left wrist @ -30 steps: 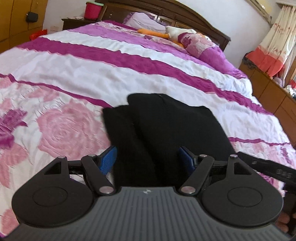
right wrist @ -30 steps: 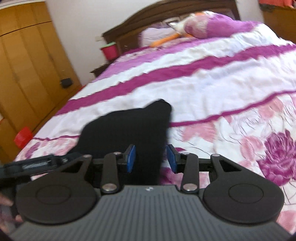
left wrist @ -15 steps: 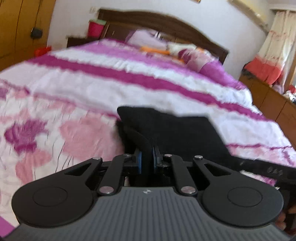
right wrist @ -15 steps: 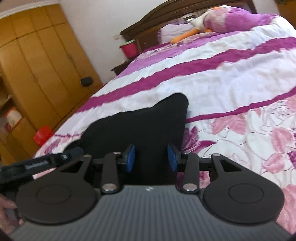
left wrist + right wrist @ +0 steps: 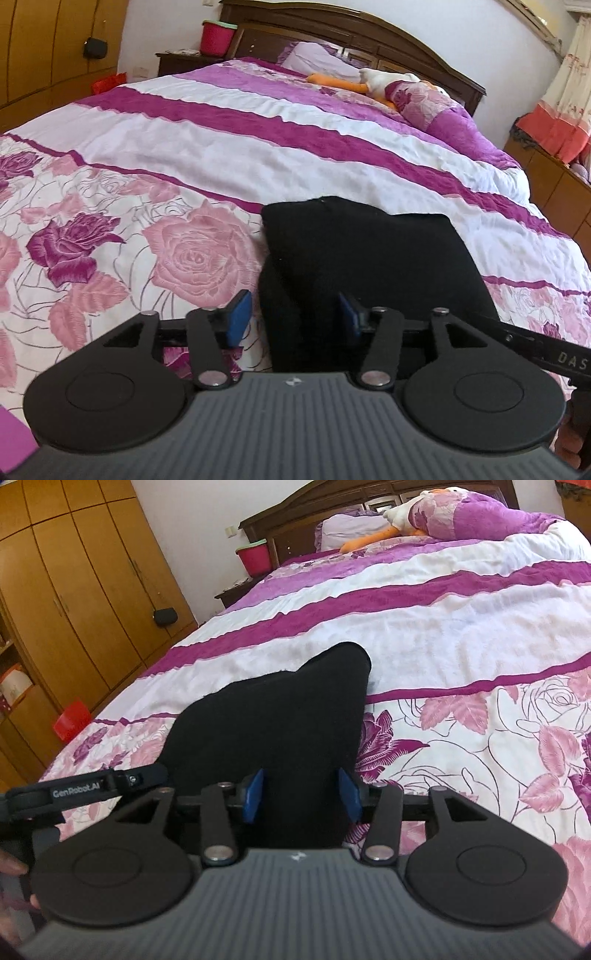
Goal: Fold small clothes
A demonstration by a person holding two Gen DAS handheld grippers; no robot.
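A small black garment [image 5: 369, 258] lies folded on the bed's pink floral quilt, near the foot. My left gripper [image 5: 293, 319] is open, its blue pads either side of the garment's near left edge. In the right wrist view the same black garment [image 5: 280, 716] lies just ahead, one corner pointing away. My right gripper [image 5: 301, 794] is open with the garment's near edge between its blue pads. Neither gripper pinches the cloth.
The quilt [image 5: 184, 155] has purple and white stripes further up. A plush toy [image 5: 369, 79] and pillow lie by the dark headboard [image 5: 332, 22]. A wooden wardrobe [image 5: 74, 590] stands left; a red bucket [image 5: 255, 557] sits on the nightstand. Wooden drawers [image 5: 554, 177] line the right.
My left gripper was shut on the garment's left edge half a second ago and has opened. The left flap now lies folded over the garment. The right gripper stayed open.
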